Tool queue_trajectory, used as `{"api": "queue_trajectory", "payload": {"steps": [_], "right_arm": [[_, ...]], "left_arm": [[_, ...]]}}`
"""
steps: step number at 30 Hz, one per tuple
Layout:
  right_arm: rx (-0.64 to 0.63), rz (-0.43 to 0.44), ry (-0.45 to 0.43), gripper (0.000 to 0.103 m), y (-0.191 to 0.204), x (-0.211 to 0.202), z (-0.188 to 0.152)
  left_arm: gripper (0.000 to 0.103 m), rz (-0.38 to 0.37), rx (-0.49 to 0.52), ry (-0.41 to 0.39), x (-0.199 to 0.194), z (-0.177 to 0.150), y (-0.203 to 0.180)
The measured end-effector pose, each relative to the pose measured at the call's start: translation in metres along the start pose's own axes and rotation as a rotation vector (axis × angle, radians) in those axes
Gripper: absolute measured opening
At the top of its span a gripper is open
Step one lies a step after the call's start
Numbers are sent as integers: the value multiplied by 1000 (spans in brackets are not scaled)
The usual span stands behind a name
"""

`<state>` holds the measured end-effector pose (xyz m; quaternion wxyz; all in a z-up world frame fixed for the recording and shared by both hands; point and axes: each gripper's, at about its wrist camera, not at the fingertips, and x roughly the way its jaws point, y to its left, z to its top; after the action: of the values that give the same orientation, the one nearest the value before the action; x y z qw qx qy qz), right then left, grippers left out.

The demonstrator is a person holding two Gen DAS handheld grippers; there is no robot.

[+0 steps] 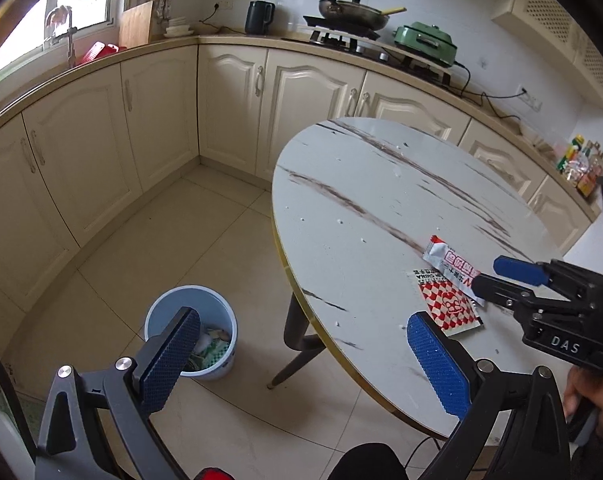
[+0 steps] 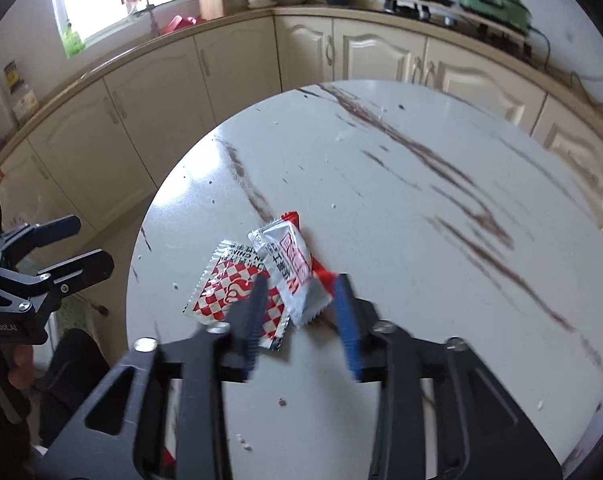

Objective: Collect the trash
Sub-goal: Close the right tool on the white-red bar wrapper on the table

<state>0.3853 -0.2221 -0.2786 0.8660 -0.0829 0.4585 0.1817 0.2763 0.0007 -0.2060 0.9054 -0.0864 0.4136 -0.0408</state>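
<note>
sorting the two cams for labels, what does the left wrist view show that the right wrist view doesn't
Only the left wrist view shows the blue trash bin on the floor beside the table, with scraps already inside, and the table's dark leg.

Only the right wrist view shows the right gripper head-on, jaws open around the near end of the white wrapper, which overlaps the checkered packet.

Both show the marble table, both wrappers, the cream cabinets, the stove with its pan, and each other's gripper; the left gripper is open and empty.
</note>
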Motion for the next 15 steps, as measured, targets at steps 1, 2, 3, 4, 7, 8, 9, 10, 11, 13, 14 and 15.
{"api": "queue_trajectory", "payload": {"steps": [1, 2, 3, 4, 7, 8, 9, 10, 11, 13, 14, 15], "right_arm": [[-20, 7, 7, 49, -1, 5, 4], [-22, 9, 15, 48, -1, 7, 5], [-26, 20, 32, 48, -3, 12, 8], [-35, 28, 37, 47, -3, 16, 9], [-56, 62, 59, 21, -1, 27, 12], [-57, 58, 53, 19, 0, 28, 11], [-51, 50, 44, 16, 0, 27, 9], [-39, 44, 35, 14, -1, 24, 5], [-31, 34, 25, 12, -2, 21, 1], [-20, -1, 20, 7, -7, 15, -6], [-10, -6, 13, 6, -10, 12, -8], [-3, -9, 17, 6, -12, 10, -11]], "left_arm": [[102, -5, -5, 0, -1, 1, 1], [102, -8, -10, 4, -2, 1, 2], [102, -10, -13, 8, -3, 1, 3], [102, -15, -11, 9, -2, 1, 3], [102, -11, -7, 19, -1, 3, 4], [102, -12, -8, 25, -1, 2, 5], [102, -17, -6, 31, 2, 5, 3], [102, -24, -6, 34, 3, 5, 2], [102, -30, -8, 39, 4, 3, 3], [102, -41, -12, 48, 9, 5, 2], [102, -46, -14, 52, 10, 4, 1], [102, -47, -16, 57, 11, 4, 0]]}}
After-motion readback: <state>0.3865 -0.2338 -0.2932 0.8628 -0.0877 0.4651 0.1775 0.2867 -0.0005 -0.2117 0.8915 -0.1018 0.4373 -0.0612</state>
